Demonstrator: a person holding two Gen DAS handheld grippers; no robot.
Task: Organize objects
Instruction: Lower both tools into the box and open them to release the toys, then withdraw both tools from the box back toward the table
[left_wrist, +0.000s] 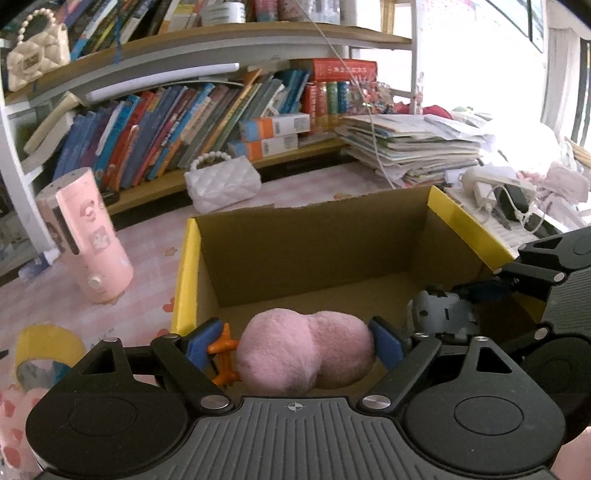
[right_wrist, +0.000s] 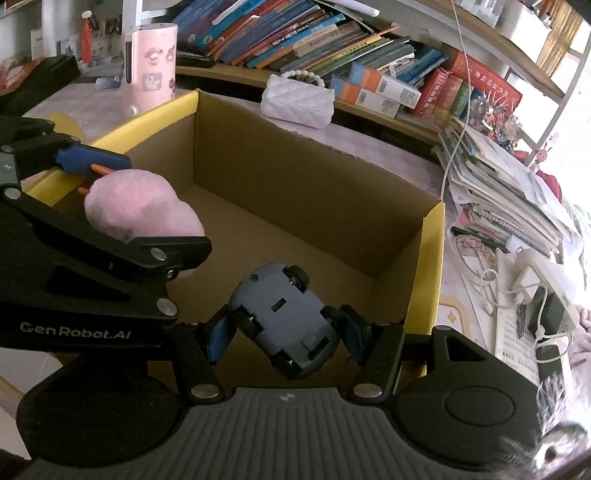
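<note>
Both tools sit over the open cardboard box (right_wrist: 295, 192), each loaded. Left tool (left_wrist: 293, 341): jaws closed on the pink plush toy (left_wrist: 303, 352), blue pads pressing its two sides; orange feet stick out on the left by one pad. The plush hangs just above the box floor at the near-left corner, inside the yellow-edged wall. Judged soft and very light: it compresses under the pads and will not slip easily, so the grip on the body's widest part is adequate; the thin orange feet are a poor hold. No fragility concern; a drop from this height should do no harm. Right tool (right_wrist: 286, 338): jaws closed on the grey toy car (right_wrist: 284, 319), held belly-up with wheels showing, pads at its nose and tail ends. The car sits over the box's near-right part, above the floor. Judged rigid, smooth plastic, light but slippery; wheels roll, so pads belong on the body shell, not the tyres. Once released it may roll or tip; set it low. The box interior looks bare. On the tabletop outside: pink cylinder (left_wrist: 86, 236), white quilted purse (left_wrist: 221, 182), tape roll (left_wrist: 46, 350).
</note>
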